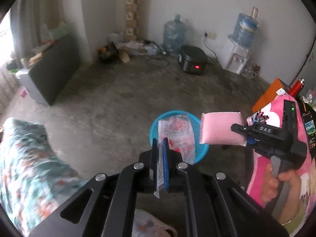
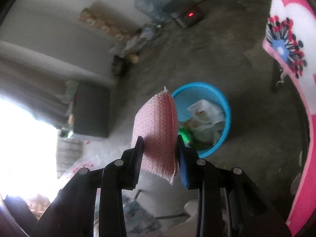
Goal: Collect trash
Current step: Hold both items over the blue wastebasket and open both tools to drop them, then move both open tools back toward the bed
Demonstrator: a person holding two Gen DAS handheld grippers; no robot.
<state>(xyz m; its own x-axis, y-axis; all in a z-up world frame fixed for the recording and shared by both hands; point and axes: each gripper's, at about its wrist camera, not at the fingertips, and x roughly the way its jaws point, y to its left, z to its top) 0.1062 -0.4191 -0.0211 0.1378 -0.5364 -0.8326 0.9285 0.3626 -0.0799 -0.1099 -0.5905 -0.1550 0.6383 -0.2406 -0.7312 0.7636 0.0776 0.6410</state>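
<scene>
Left gripper [image 1: 160, 144]: its jaws are pressed together on a clear plastic wrapper [image 1: 176, 136] with red print, which is held up above the blue bin [image 1: 201, 150]
Right gripper [image 2: 160, 148]: its jaws are set partway apart and clamped on a pink scouring sponge [image 2: 158, 136], gripped on its two broad faces
Sponge: it is held in the air just beside the bin's rim; in the left wrist view it is seen to the right of the wrapper
Bin: it stands on the concrete floor [image 1: 118, 102] and is partly filled with crumpled bags and wrappers [image 2: 205, 118]
Right hand [image 1: 276, 179]: it is wrapped round the gripper's handle, in front of pink patterned fabric [image 2: 290, 39]
Farther off: a black cooker [image 1: 192, 61] with a red light is seen by the wall, a water jug [image 1: 174, 35] behind it
</scene>
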